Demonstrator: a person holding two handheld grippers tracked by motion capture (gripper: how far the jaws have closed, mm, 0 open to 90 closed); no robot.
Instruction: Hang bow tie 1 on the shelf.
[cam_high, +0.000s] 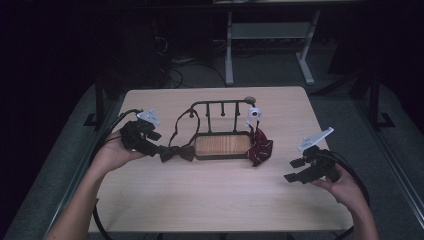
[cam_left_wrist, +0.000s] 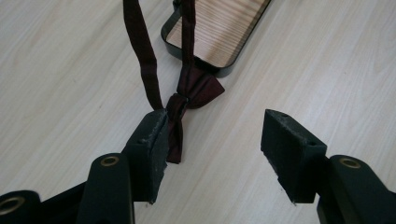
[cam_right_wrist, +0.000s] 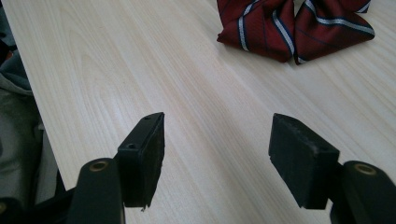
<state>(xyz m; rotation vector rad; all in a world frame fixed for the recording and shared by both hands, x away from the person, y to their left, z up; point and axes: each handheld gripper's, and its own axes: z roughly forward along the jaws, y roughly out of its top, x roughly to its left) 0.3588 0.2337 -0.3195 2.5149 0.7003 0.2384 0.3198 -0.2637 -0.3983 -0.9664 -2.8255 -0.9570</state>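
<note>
Dark maroon bow tie (cam_left_wrist: 187, 95) is lying on the table (cam_high: 210, 200) just beside the rack's wooden tray (cam_left_wrist: 219, 30), strap looped over the rack. Left gripper (cam_left_wrist: 215, 140) is standing wide, one pad touching the tie (not clamping). Right gripper (cam_right_wrist: 217, 149) is hovering wide, near the striped bow tie (cam_right_wrist: 294, 25).

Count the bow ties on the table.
2: a dark bow tie left of the rack, its strap looped on it; a striped red bow tie at its right end.
</note>
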